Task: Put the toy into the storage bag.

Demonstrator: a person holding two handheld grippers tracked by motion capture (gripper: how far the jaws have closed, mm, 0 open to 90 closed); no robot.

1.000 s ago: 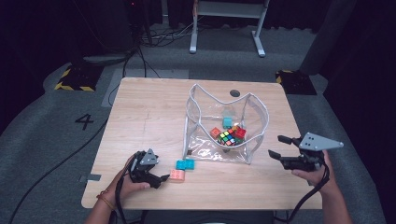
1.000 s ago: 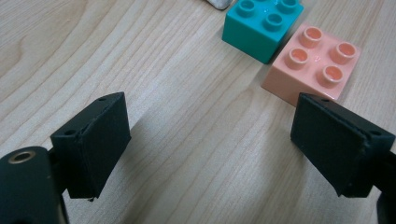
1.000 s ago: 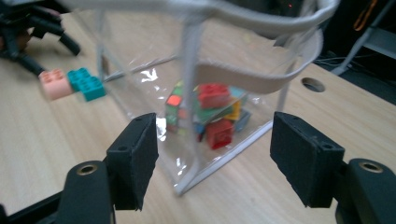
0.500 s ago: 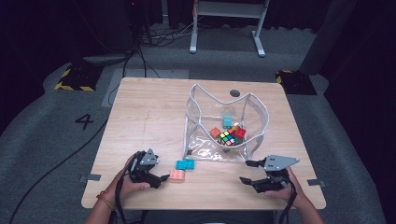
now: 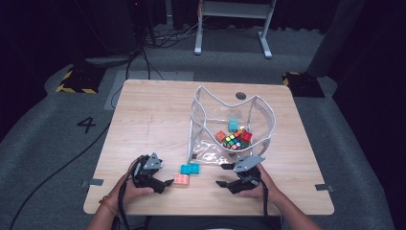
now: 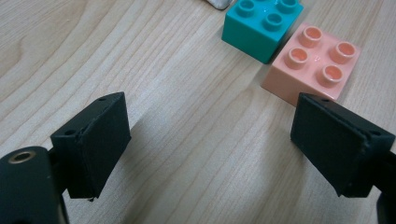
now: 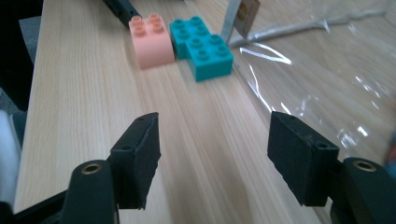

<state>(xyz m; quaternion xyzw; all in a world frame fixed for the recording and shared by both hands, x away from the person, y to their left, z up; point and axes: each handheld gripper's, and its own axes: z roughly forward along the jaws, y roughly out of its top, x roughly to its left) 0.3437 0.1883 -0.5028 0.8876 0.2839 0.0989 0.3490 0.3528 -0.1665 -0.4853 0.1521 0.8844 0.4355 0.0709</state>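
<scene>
Bricks at the table's six o'clock edge, between both hand-held grippers
Right hand-held gripper, jaws closing slightly yet empty, should square onto the teal brick; left hand-held gripper rests open beside the pink brick.

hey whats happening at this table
A person at a wooden table holds a gripper in each hand. The left gripper sits open beside a pink brick, which touches teal bricks. The right gripper, also open with nothing between its jaws, which have just been closing a little, points at those bricks from the other side. Behind them stands a clear bag holding a puzzle cube and more bricks.
</scene>
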